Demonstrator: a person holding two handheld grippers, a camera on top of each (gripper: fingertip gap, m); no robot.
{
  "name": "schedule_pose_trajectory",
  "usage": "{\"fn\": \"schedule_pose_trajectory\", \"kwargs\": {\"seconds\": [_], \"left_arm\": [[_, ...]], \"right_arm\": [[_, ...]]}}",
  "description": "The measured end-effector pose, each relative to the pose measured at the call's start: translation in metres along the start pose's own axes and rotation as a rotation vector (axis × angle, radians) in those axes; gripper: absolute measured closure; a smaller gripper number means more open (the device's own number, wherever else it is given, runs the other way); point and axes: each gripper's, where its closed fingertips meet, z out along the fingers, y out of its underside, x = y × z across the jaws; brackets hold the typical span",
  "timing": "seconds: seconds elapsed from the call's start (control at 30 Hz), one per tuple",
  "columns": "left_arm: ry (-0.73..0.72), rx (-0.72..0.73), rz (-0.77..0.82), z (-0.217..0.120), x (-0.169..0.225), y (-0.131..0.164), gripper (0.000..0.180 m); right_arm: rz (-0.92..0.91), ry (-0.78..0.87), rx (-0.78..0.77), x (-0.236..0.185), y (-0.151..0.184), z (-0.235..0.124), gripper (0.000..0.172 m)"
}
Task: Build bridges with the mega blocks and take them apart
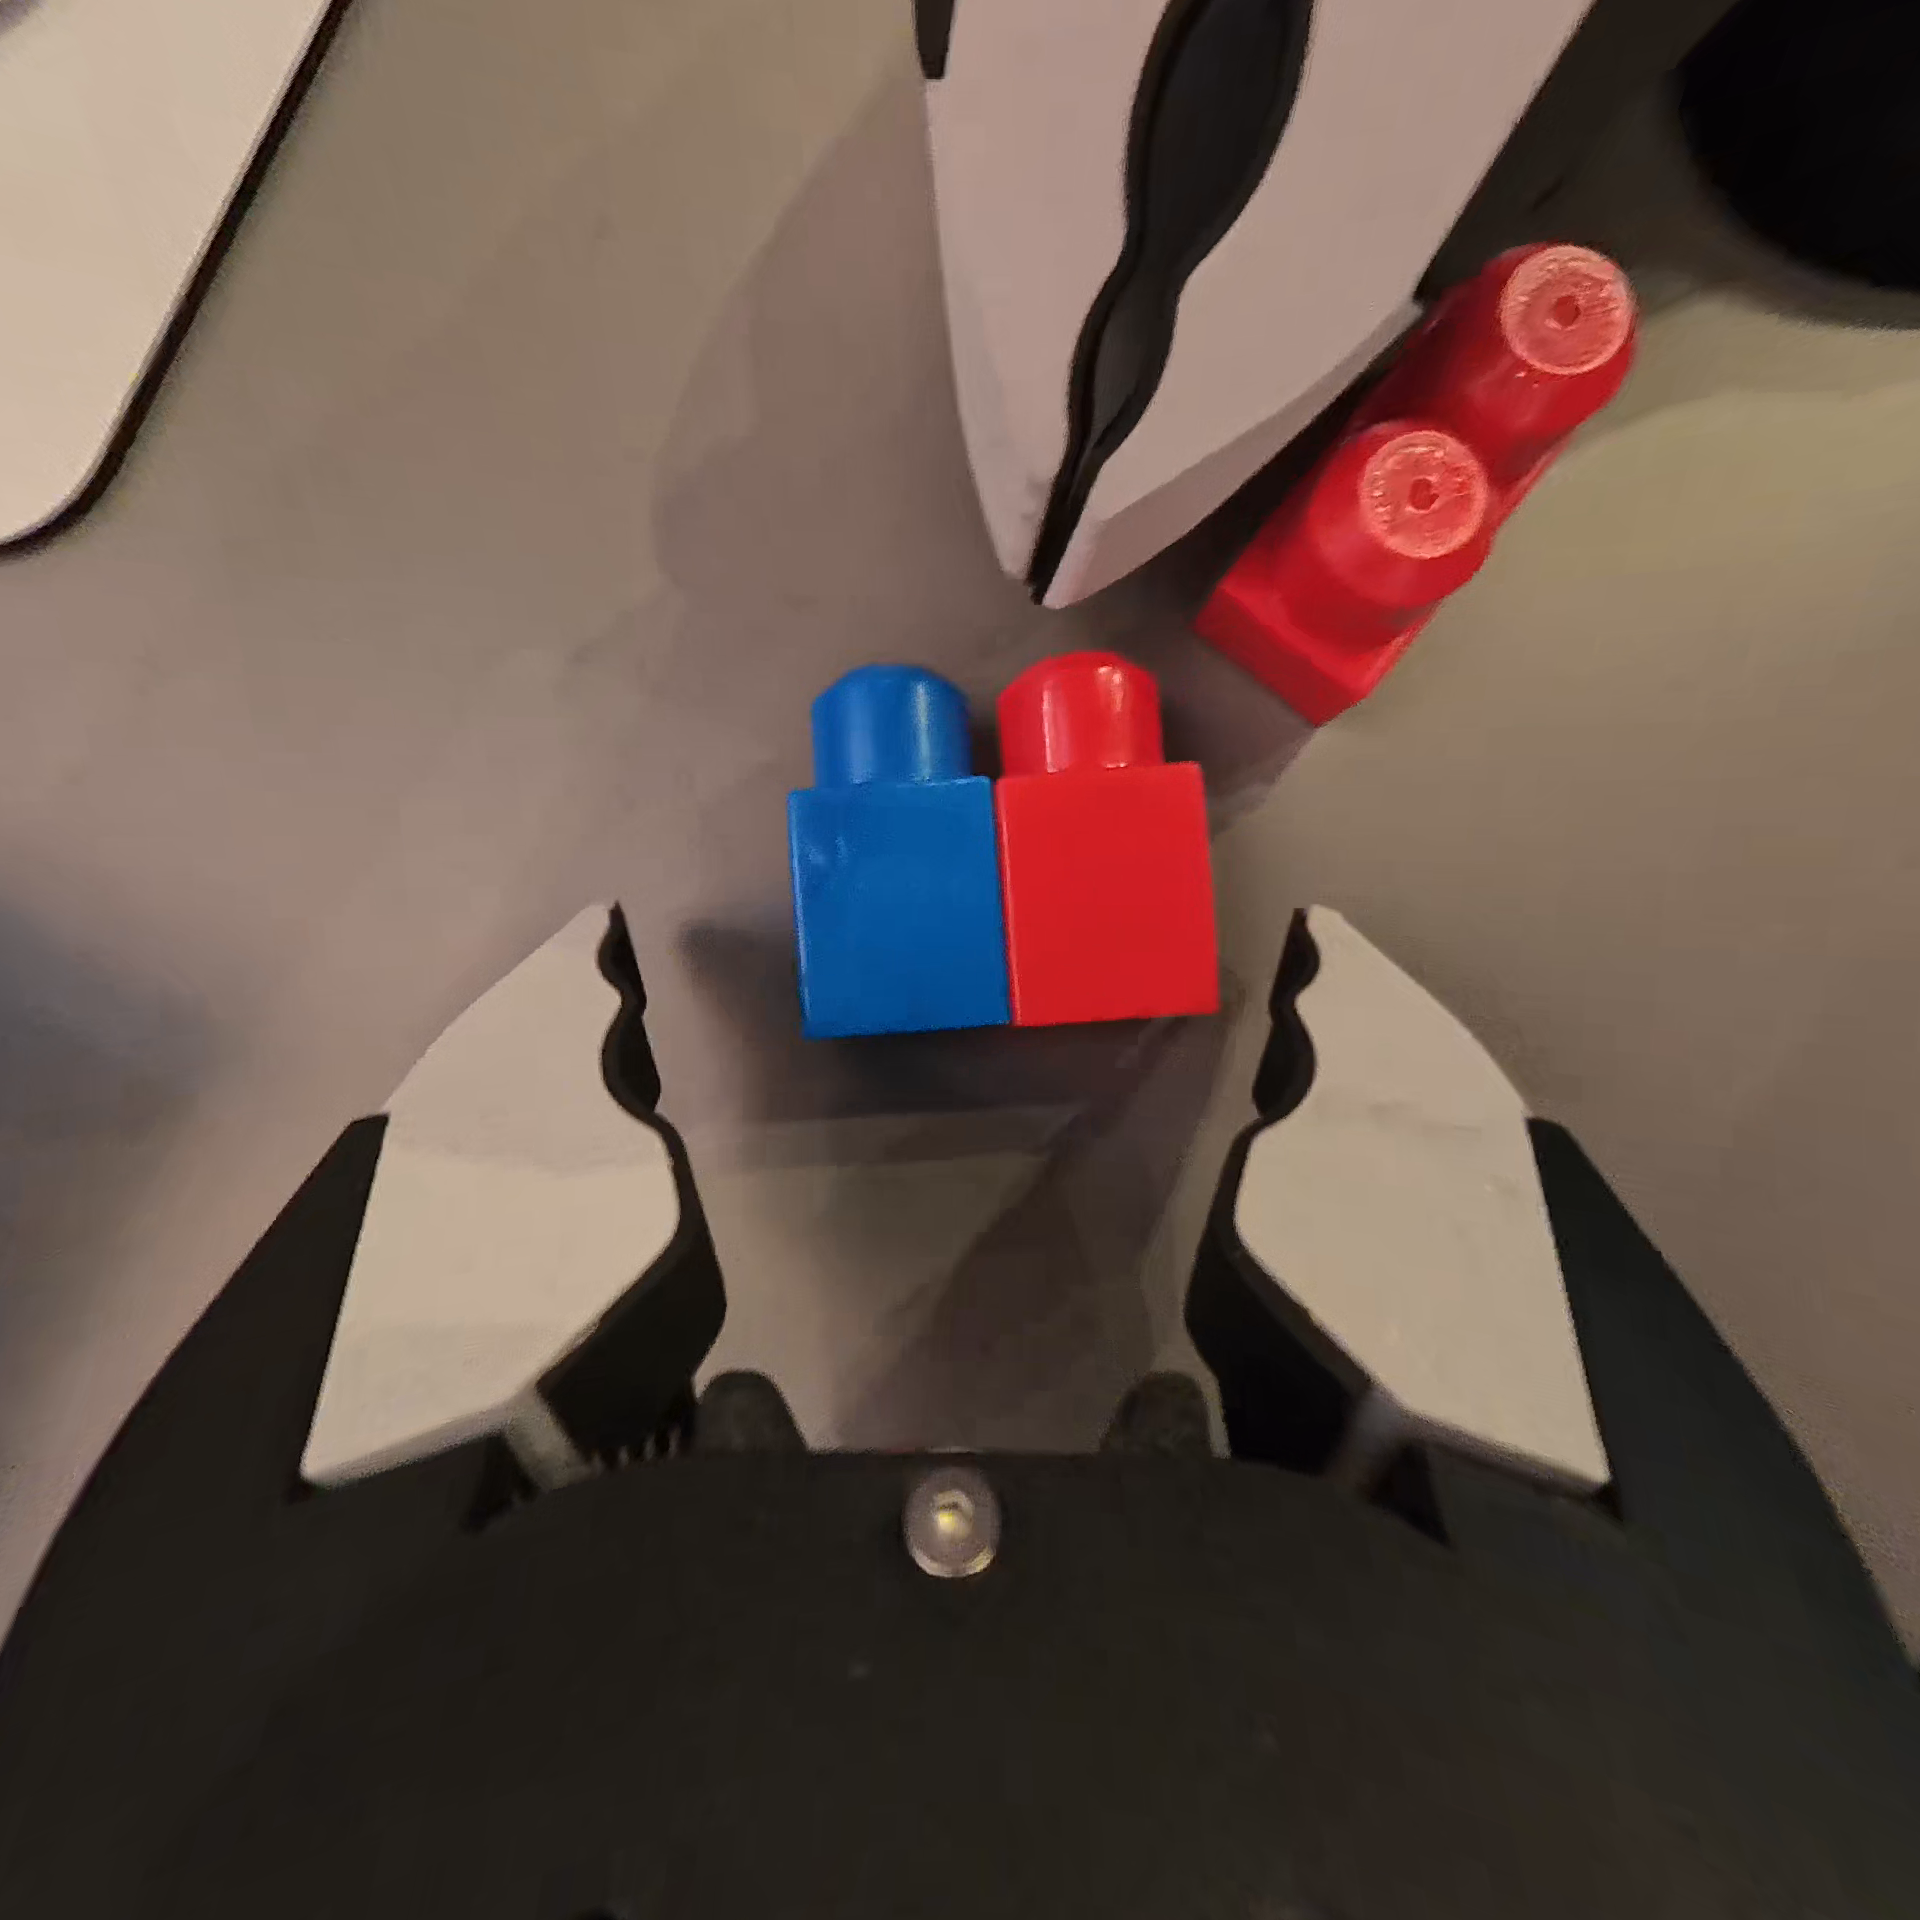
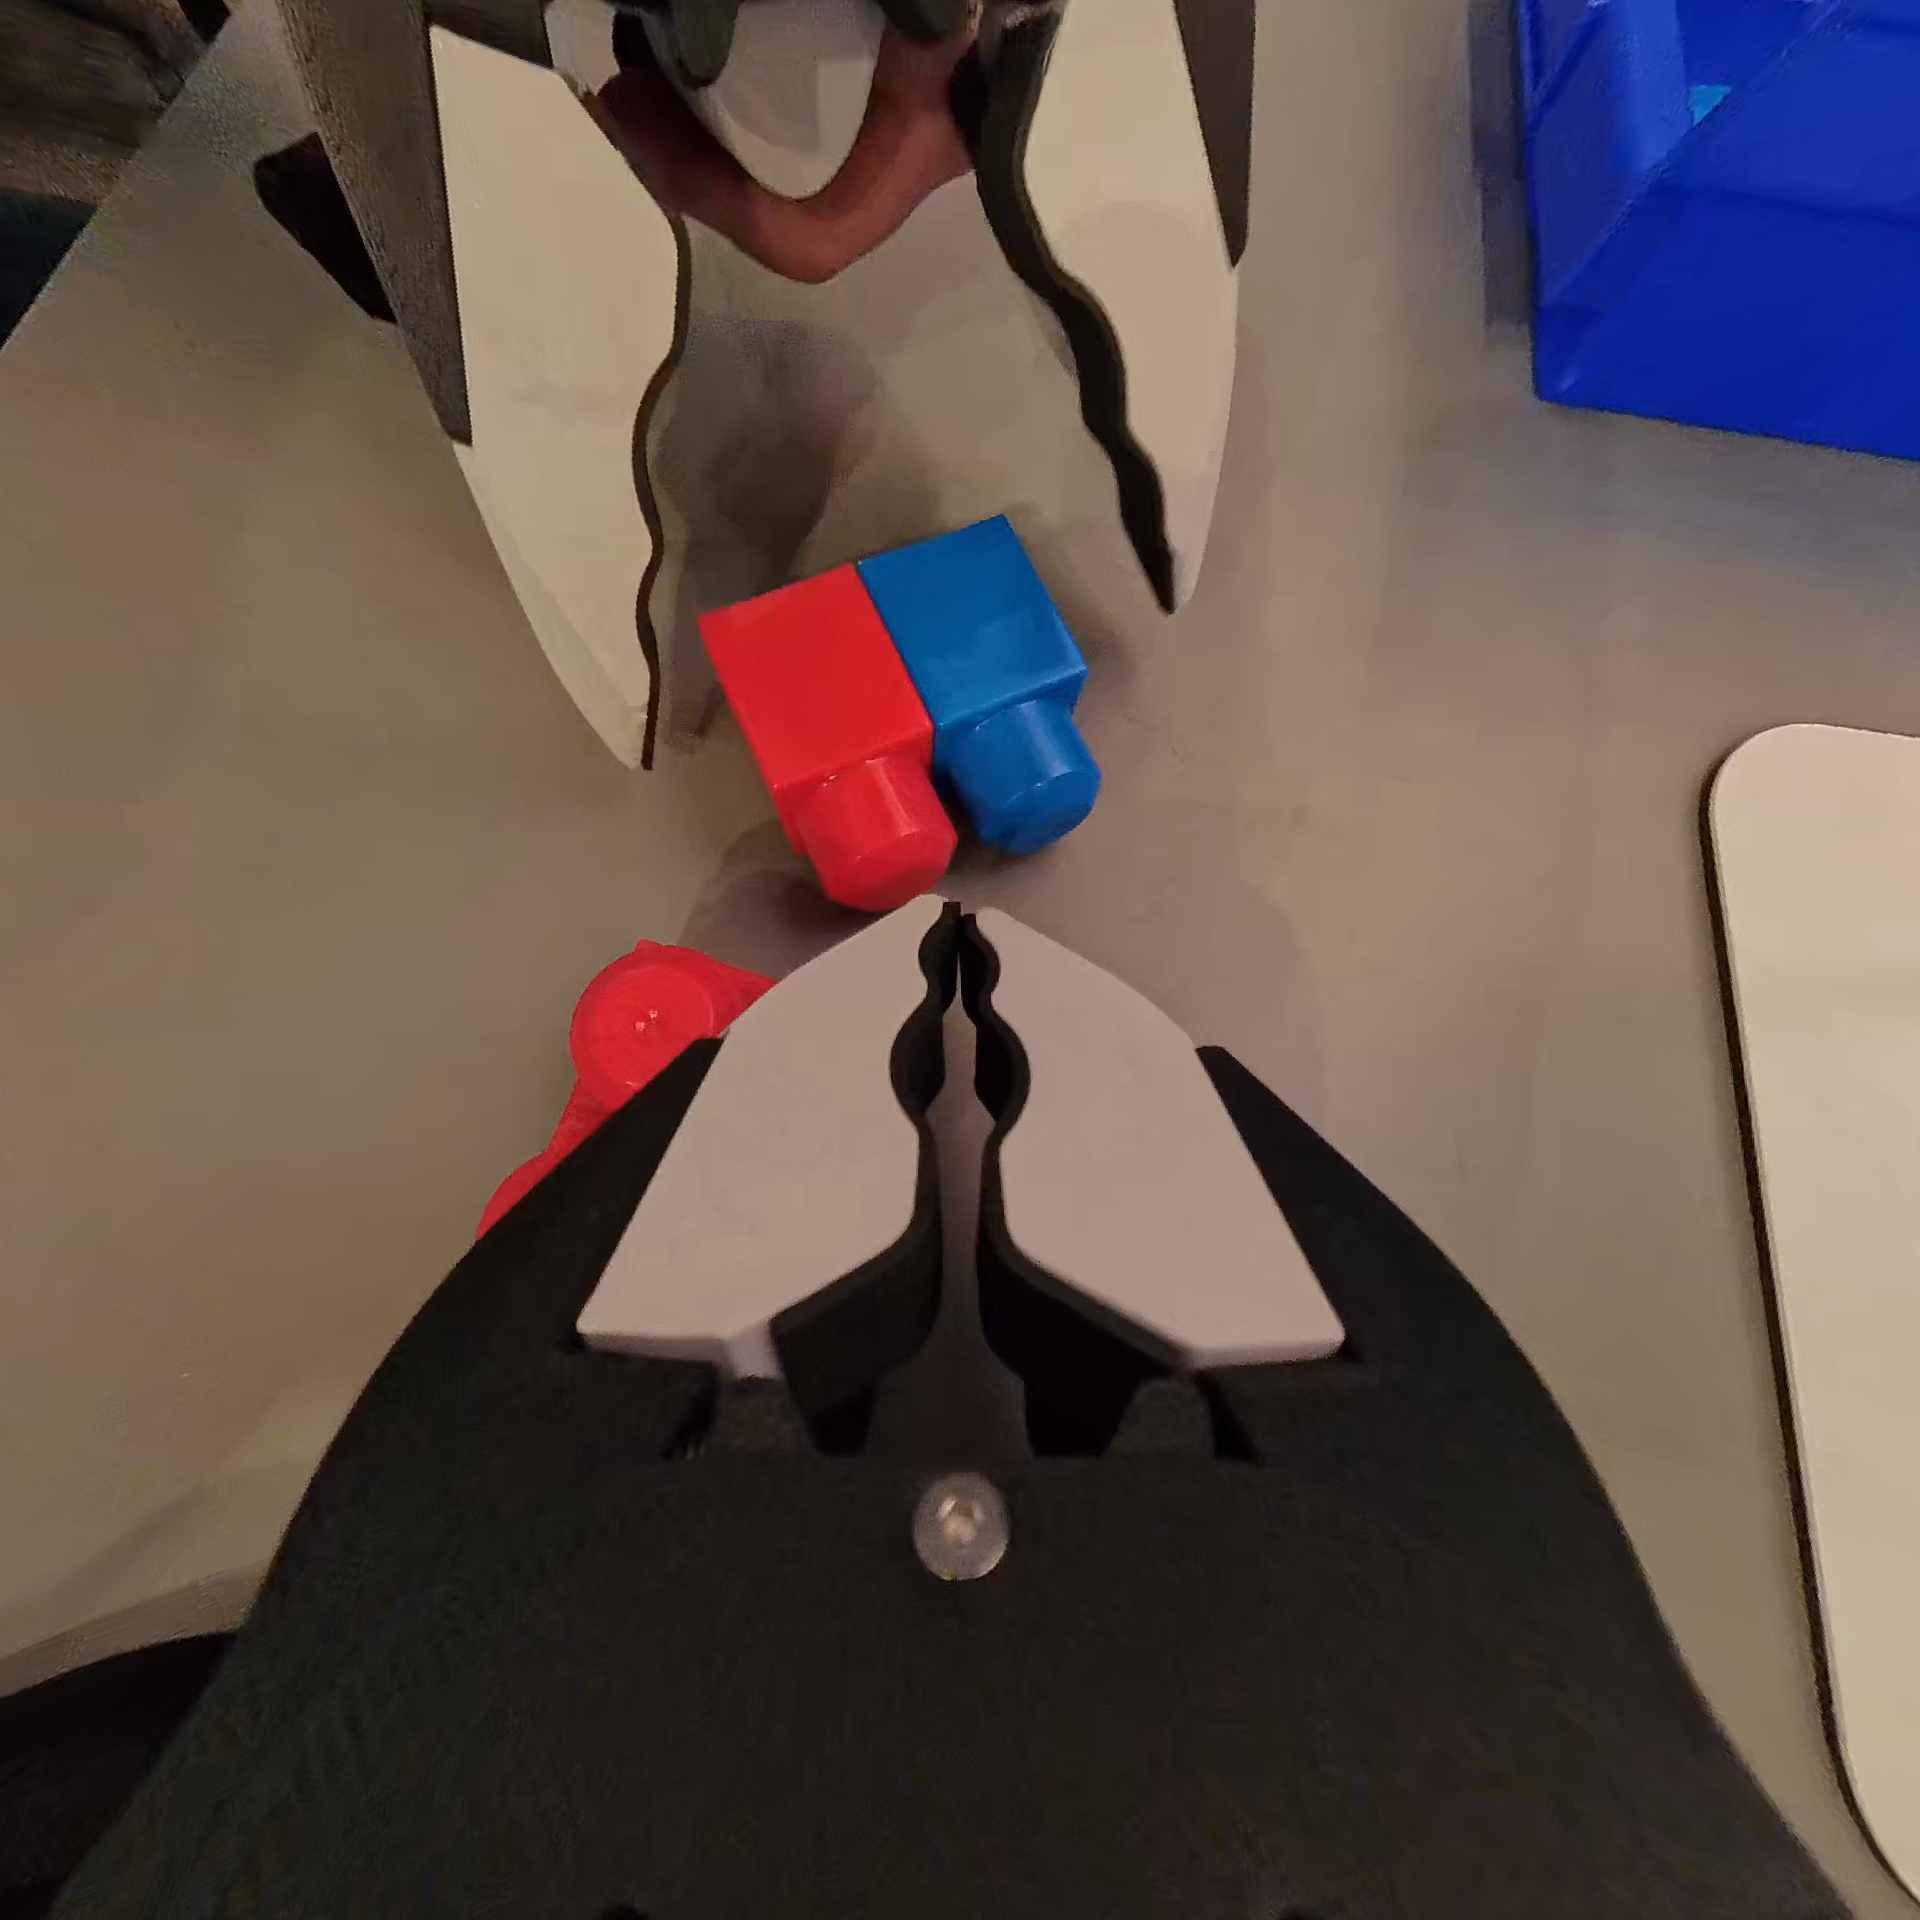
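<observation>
1. Blue block [image 1: 899,904]: one stud, lying on its side on the grey table [image 1: 468,727], touching item 2 side by side.
2. Red block [image 1: 1107,894]: one stud, also on its side, stud pointing away from my left gripper.
3. Long red block [image 1: 1403,499]: two studs, lying at an angle just beyond the pair, partly under my right gripper.
4. My left gripper [image 1: 956,914]: jaws wide, holding nothing; the pair lies just ahead of the fingertips, neither pad touching it.
5. My right gripper [image 2: 958,914]: jaws closed, nothing between them, tips just short of the red block's stud.
6. Blue box [image 2: 1725,260]: far corner.
7. White board [image 2: 1829,1143]: table edge.
</observation>
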Motion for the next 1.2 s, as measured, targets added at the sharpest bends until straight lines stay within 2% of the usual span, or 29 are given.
{"fn": "schedule_pose_trajectory", "kwargs": {"seconds": [0.1, 0.23, 0.7, 0.9, 1.0, 1.07, 1.1, 1.2], "left_arm": [[0.028, 0.021, -0.027, 0.006, 0.004, 0.001, 0.077], [0.049, 0.064, -0.034, 0.007, 0.007, -0.001, 0.102], [0.032, 0.073, -0.003, 0.004, 0.004, -0.002, 0.104], [0.045, 0.147, 0.002, -0.003, 0.002, -0.01, 0.104], [0.037, 0.225, -0.015, -0.015, -0.008, -0.019, 0.104], [0.015, 0.274, -0.003, -0.025, -0.015, -0.027, 0.104], [-0.008, 0.289, 0.012, -0.029, -0.018, -0.03, 0.104], [-0.124, 0.295, 0.099, -0.04, -0.028, -0.036, 0.105]], "right_arm": [[-0.005, 0.003, -0.002, 0.0, 0.0, 0.0, 0.172], [-0.006, 0.004, -0.001, 0.0, 0.0, 0.0, 0.172], [0.023, 0.03, 0.056, 0.009, -0.007, -0.009, 0.172], [0.04, 0.062, 0.111, 0.016, -0.019, -0.028, 0.172], [0.093, 0.043, 0.085, 0.014, -0.025, -0.05, 0.16], [0.141, 0.018, 0.038, 0.004, -0.023, -0.06, 0.145], [0.157, 0.004, -0.005, -0.004, -0.019, -0.061, 0.137], [0.148, -0.031, -0.151, -0.037, -0.001, -0.049, 0.132]]}}
